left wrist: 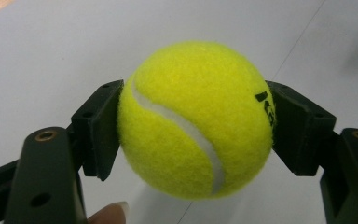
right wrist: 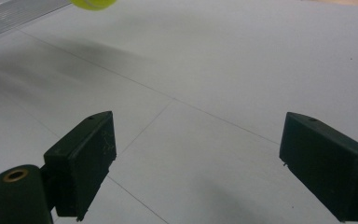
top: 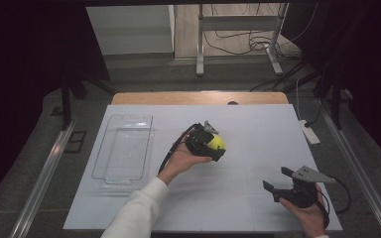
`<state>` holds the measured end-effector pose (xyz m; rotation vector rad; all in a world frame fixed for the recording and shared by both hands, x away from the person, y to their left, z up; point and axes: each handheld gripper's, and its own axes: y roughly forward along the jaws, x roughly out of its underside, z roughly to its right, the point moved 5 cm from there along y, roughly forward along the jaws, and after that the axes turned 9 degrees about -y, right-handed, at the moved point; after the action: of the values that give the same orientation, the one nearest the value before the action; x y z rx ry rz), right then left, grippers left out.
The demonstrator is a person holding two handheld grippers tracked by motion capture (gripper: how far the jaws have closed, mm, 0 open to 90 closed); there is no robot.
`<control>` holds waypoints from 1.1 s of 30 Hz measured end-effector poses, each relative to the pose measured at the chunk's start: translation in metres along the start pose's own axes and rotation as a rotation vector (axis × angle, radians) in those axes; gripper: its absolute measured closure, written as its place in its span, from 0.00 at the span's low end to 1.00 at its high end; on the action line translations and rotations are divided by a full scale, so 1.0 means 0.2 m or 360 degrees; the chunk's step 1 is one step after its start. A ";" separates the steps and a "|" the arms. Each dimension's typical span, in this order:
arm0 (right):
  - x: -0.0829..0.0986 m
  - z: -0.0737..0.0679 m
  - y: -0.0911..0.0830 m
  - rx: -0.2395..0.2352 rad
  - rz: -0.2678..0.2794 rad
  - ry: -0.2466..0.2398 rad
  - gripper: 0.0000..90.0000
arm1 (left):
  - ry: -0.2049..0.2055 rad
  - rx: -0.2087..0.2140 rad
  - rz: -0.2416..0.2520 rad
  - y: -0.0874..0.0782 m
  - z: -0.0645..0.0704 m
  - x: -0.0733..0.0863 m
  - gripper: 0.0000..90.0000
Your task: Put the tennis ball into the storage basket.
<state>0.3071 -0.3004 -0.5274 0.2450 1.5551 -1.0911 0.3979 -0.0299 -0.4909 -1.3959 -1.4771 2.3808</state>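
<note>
One fuzzy yellow tennis ball (left wrist: 196, 119), clamped between the jaws of my left gripper (top: 212, 144); my right gripper (top: 279, 182) gapes wide, empty, over the white table (top: 248, 129).

Yellow tennis ball (left wrist: 196, 119), white seam

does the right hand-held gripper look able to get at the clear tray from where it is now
Probably not without a long move. The right hand-held gripper sits open at the table's near right, the clear tray lies far left, and the left hand-held gripper holding the tennis ball stands between them.
</note>
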 end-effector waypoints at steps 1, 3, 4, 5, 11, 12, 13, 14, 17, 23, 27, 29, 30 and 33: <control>0.00 0.00 0.00 0.0000 0.0000 -0.0001 0.12 | -0.0004 0.0001 0.0004 0.00 0.00 0.00 0.30; 0.00 0.00 0.00 0.0000 -0.0001 0.0003 0.12 | -0.0005 0.0002 0.0011 -0.01 0.00 0.00 0.30; 0.00 0.00 0.00 0.0000 -0.0001 0.0003 0.12 | -0.0005 0.0002 0.0011 -0.01 0.00 0.00 0.30; 0.00 0.00 0.00 0.0000 -0.0002 0.0004 0.12 | -0.0003 0.0000 0.0015 -0.02 -0.01 -0.01 0.30; 0.00 0.00 0.00 0.0003 -0.0003 0.0000 0.12 | 0.0001 0.0003 0.0032 -0.04 0.00 -0.01 0.30; 0.00 0.00 0.00 0.0004 -0.0001 -0.0001 0.12 | 0.0003 0.0003 0.0033 -0.05 0.00 -0.01 0.30; 0.00 0.00 0.00 0.0003 -0.0003 0.0001 0.12 | 0.0006 0.0001 0.0034 -0.05 0.00 -0.01 0.30; 0.00 0.00 0.00 0.0004 -0.0003 0.0001 0.12 | 0.0002 0.0003 0.0038 -0.05 0.00 -0.01 0.30; 0.00 0.00 0.00 0.0005 -0.0002 0.0000 0.12 | 0.0008 0.0003 0.0045 -0.06 -0.01 -0.02 0.30; 0.00 0.00 0.00 0.0005 0.0000 -0.0001 0.12 | 0.0014 0.0008 0.0074 -0.09 0.00 -0.03 0.30; 0.00 0.00 0.00 0.0003 -0.0002 0.0000 0.12 | 0.0012 0.0002 0.0082 -0.11 -0.01 -0.04 0.30; 0.00 0.00 0.00 0.0003 -0.0001 -0.0002 0.12 | 0.0002 0.0003 0.0096 -0.12 -0.01 -0.04 0.30; 0.00 0.00 0.00 0.0004 -0.0001 -0.0002 0.12 | 0.0002 0.0003 0.0100 -0.13 -0.01 -0.05 0.30; 0.00 0.00 0.00 0.0005 -0.0001 -0.0002 0.12 | 0.0005 0.0002 0.0110 -0.15 -0.01 -0.05 0.30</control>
<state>0.3075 -0.3003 -0.5277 0.2460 1.5525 -1.0943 0.3939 -0.0161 -0.4634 -1.4733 -1.4501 2.4174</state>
